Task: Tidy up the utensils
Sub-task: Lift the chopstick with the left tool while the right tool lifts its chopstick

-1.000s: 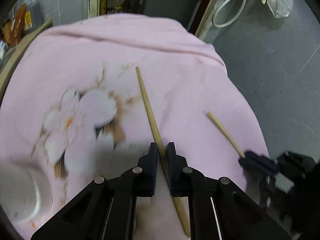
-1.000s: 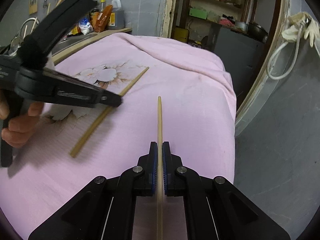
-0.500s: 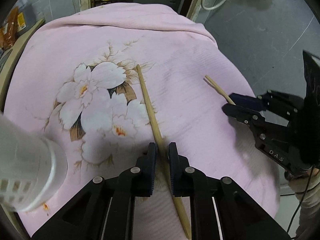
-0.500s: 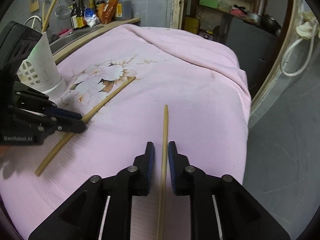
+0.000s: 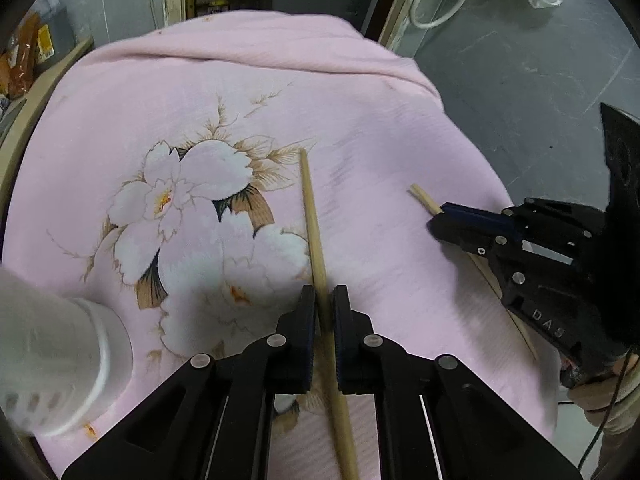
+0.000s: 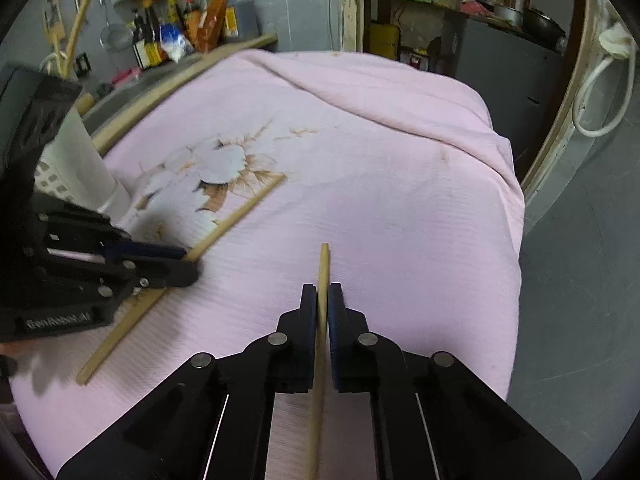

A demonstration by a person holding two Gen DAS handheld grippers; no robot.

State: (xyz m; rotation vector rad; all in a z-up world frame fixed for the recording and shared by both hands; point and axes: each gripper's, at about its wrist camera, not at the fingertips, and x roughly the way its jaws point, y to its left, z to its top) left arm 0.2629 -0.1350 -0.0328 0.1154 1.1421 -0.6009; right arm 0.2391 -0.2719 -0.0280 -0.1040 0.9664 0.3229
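Note:
Two wooden chopsticks lie on a pink flowered cloth (image 5: 360,100). My left gripper (image 5: 322,292) is closing on one chopstick (image 5: 310,216) near its middle, pads against its sides; the stick runs out ahead and back under the jaws. In the right wrist view this gripper (image 6: 186,262) shows at the left on the same chopstick (image 6: 244,212). My right gripper (image 6: 322,290) is closing on the other chopstick (image 6: 324,260), whose short tip pokes out ahead. From the left wrist view the right gripper (image 5: 438,218) sits at the right on that chopstick (image 5: 424,198). A white perforated utensil holder (image 5: 60,360) stands at the left.
The cloth drops off at the right onto grey floor (image 6: 580,280). Bottles (image 6: 180,20) line a counter at the back left, beyond the white holder (image 6: 80,160). A hand (image 5: 600,396) grips the right tool. A white cable (image 6: 600,92) hangs at the right.
The right jaws loosened a little and closed again farther up the chopstick, so less of it sticks out ahead. The left view steadied and the white holder came in at the left.

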